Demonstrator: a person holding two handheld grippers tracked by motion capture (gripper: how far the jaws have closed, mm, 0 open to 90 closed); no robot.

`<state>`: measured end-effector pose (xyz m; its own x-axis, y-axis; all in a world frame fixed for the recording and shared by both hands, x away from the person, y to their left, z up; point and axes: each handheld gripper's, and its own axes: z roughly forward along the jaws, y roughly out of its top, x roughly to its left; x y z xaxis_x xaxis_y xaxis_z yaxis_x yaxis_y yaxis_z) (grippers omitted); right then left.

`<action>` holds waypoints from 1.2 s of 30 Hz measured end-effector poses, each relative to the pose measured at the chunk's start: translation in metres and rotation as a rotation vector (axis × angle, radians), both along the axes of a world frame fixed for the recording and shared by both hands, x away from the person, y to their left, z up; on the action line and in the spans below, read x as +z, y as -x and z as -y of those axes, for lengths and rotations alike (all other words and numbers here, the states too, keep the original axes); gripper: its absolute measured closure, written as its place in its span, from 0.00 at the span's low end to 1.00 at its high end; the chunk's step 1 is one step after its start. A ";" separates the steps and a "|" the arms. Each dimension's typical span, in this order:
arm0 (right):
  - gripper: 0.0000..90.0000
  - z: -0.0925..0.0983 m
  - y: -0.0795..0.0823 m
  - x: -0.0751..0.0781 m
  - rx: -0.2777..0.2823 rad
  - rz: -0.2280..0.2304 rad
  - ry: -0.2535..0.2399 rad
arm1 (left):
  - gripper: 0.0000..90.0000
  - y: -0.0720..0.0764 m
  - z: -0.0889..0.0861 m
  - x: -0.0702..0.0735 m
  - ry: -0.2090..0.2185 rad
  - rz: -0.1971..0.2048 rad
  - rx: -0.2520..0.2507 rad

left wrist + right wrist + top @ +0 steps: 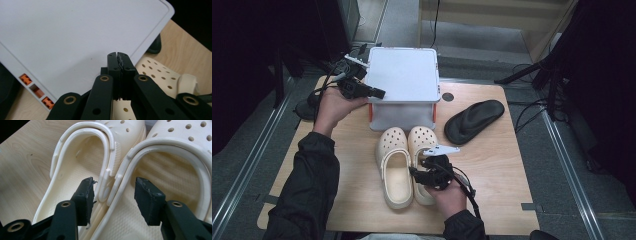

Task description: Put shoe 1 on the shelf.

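Two cream clogs lie side by side on the wooden table, the left clog [393, 172] and the right clog [421, 137]. My right gripper [416, 174] stands open at their heels. In the right gripper view its jaws [113, 186] straddle the touching inner walls of the left clog [75, 165] and the right clog [172, 172], with a gap on each side. My left gripper [379, 93] is shut with nothing in it, at the left edge of the white box lid [402, 72]. Its closed tips [119, 56] hover over the lid [75, 35].
A black flip-flop [473, 120] lies to the right of the box. The white box has orange latches [37, 91] on its side. A dark shoe [306, 107] sits at the table's left edge. The table [497, 165] has bare wood at the front right and left.
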<state>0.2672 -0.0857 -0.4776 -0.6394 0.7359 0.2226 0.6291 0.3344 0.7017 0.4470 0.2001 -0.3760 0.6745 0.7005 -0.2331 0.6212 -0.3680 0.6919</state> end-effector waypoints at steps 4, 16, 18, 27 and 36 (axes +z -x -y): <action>0.52 -0.005 -0.004 -0.003 -0.026 -0.009 0.001 | 1.00 -0.001 0.000 -0.001 0.008 0.000 -0.015; 0.51 -0.028 -0.020 -0.007 -0.116 -0.032 0.013 | 1.00 -0.001 -0.002 -0.003 0.040 -0.012 -0.002; 0.53 -0.030 -0.023 -0.009 -0.128 -0.031 0.016 | 1.00 -0.001 -0.003 -0.003 0.046 -0.013 -0.001; 0.62 -0.034 -0.029 -0.012 -0.175 -0.042 -0.001 | 1.00 -0.001 -0.003 -0.003 0.045 -0.013 -0.002; 0.74 -0.030 -0.030 -0.010 -0.233 -0.056 -0.024 | 1.00 -0.001 -0.002 -0.003 0.040 -0.010 0.002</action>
